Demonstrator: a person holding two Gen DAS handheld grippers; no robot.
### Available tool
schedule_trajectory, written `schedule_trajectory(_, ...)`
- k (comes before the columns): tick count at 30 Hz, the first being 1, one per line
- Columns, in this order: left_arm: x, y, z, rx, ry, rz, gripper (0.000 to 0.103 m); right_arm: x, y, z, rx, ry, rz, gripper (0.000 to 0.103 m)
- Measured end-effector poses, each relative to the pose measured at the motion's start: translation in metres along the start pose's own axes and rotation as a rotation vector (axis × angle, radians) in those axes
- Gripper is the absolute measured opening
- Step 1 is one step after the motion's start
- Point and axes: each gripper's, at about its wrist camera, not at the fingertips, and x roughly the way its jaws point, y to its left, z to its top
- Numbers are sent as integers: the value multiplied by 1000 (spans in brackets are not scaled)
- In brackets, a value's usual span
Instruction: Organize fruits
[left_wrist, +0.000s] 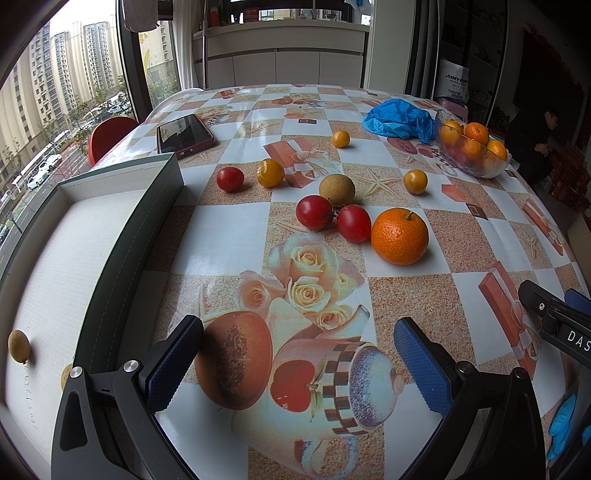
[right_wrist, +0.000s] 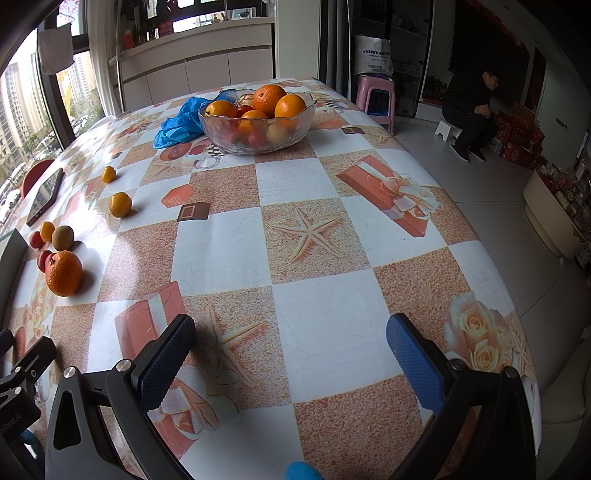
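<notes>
Fruit is scattered over a bench (left_wrist: 229, 229) covered in a checked, printed cloth. An orange (left_wrist: 399, 236) lies near the middle of the left wrist view, just beside two red tomatoes (left_wrist: 314, 211) that touch each other, with a brown round fruit (left_wrist: 337, 189) close behind them. Farther back, a third red tomato (left_wrist: 229, 179) and three small yellow-orange fruits (left_wrist: 270, 172) are spread well apart. A white-lined box (left_wrist: 92, 229) is seen at the left edge of the bench, with a small brown fruit (left_wrist: 18, 346) inside it. A glass bowl (right_wrist: 258, 142) holding oranges is set at the far side, a crumpled blue plastic bag (right_wrist: 177, 125) touching it. A phone (left_wrist: 184, 133) lies near the box's far corner.

The left gripper (left_wrist: 295, 365) is held wide open above the printed cloth, nothing between its blue pads. The right gripper (right_wrist: 291, 362) is likewise spread wide and empty, over a bare stretch of bench well apart from the loose fruit.
</notes>
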Motion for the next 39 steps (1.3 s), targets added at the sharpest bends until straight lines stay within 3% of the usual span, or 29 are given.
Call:
schedule_trajectory(28,4,11,8,55,29,-35,103,-2,2,2,-3,18,-13,103)
schedule_trajectory(35,3,21,6,75,22,-50,103,-6,73,3,-178,38,210,103)
schedule_trajectory(39,1,25,4,78,17,-59,103,-1,109,16,-234,40,273,99)
